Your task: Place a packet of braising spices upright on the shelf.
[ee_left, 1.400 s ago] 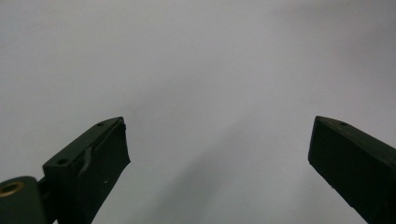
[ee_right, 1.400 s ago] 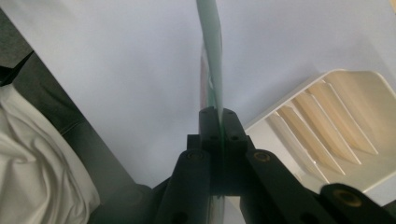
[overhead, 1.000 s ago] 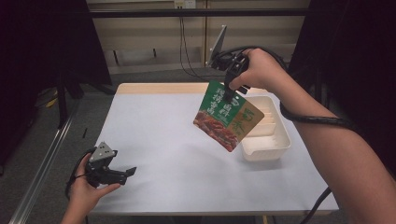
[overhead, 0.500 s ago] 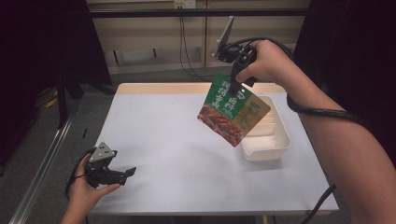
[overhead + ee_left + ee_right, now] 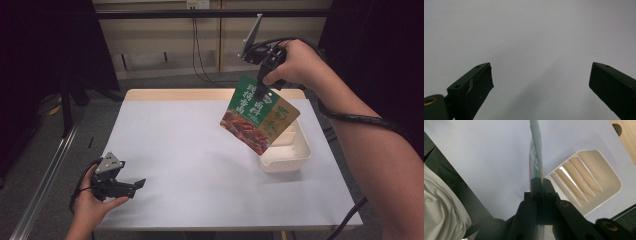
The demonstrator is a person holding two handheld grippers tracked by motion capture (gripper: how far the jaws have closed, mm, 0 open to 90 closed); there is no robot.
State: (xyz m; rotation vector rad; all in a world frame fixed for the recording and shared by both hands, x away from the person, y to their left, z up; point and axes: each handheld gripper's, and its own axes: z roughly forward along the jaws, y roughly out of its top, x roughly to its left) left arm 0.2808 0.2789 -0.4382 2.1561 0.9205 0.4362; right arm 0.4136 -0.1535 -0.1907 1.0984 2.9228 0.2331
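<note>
A green and yellow food pouch (image 5: 260, 117) with a picture of a reddish dish hangs in the air above the table's right side. My right gripper (image 5: 260, 91) is shut on its top edge, pointing down. In the right gripper view the pouch (image 5: 536, 152) shows edge-on, clamped between the two black jaws of the right gripper (image 5: 541, 183). My left gripper (image 5: 141, 183) rests low at the table's front left corner, jaws wide open with nothing between them. In the left gripper view the left gripper (image 5: 541, 77) faces bare table.
A cream ribbed tray (image 5: 295, 157) sits on the white table (image 5: 180, 145) at the right, partly behind the hanging pouch; the tray (image 5: 604, 182) also lies below the right gripper. Dark floor and a metal rail (image 5: 45, 170) run along the left.
My right gripper has carried the pouch a little up and to the right, toward the tray. The left hand has stayed in place.
</note>
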